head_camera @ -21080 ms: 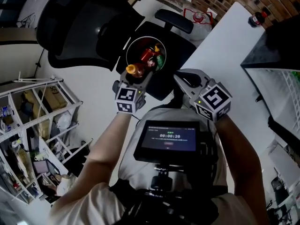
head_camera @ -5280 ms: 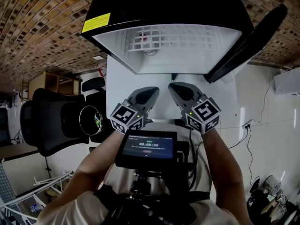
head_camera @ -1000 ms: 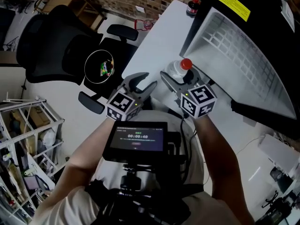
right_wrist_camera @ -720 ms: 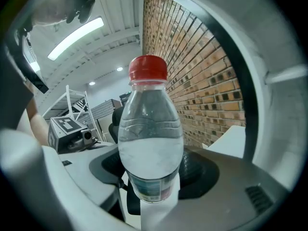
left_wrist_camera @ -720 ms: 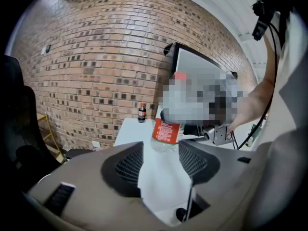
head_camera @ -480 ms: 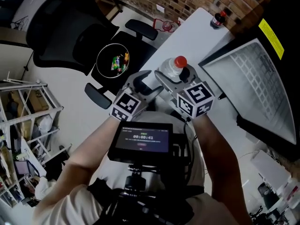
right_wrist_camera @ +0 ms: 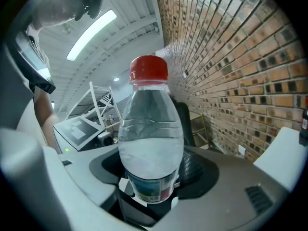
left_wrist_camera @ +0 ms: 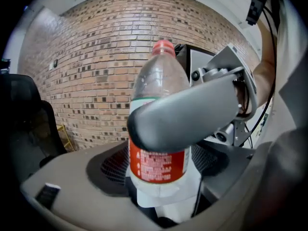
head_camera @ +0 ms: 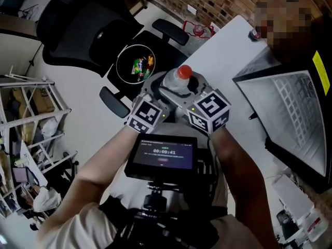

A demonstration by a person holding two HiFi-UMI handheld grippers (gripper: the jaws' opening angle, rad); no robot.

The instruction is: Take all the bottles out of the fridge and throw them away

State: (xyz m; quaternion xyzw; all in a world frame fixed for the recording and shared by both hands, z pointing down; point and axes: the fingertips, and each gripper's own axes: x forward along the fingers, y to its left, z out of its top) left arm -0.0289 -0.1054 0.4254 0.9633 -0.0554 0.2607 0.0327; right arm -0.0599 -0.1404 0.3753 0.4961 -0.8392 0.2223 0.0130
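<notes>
A clear plastic bottle [head_camera: 175,81] with a red cap and a red label stands upright between both grippers, in front of my chest. My right gripper [head_camera: 181,92] is shut on its lower body [right_wrist_camera: 150,143]. From the left, my left gripper [head_camera: 158,90] has come round the same bottle [left_wrist_camera: 159,129]. Its jaws have just been opening and stand wide, one on either side of the label, not pressing. One grey right-gripper finger [left_wrist_camera: 192,109] crosses the bottle in the left gripper view. Beyond the bottle, a round bin [head_camera: 118,66] holding coloured bottles sits on a chair seat.
The open fridge [head_camera: 290,113], with its white wire shelf, is at the right. A white table [head_camera: 228,51] with a small dark bottle [head_camera: 254,34] runs to the brick wall. A black office chair [head_camera: 83,25] carries the bin. Metal shelving [head_camera: 26,113] stands at left.
The view has swung from the fridge towards the chair and bin. The right gripper carried the bottle left, and the left gripper's jaws widened and closed in around it.
</notes>
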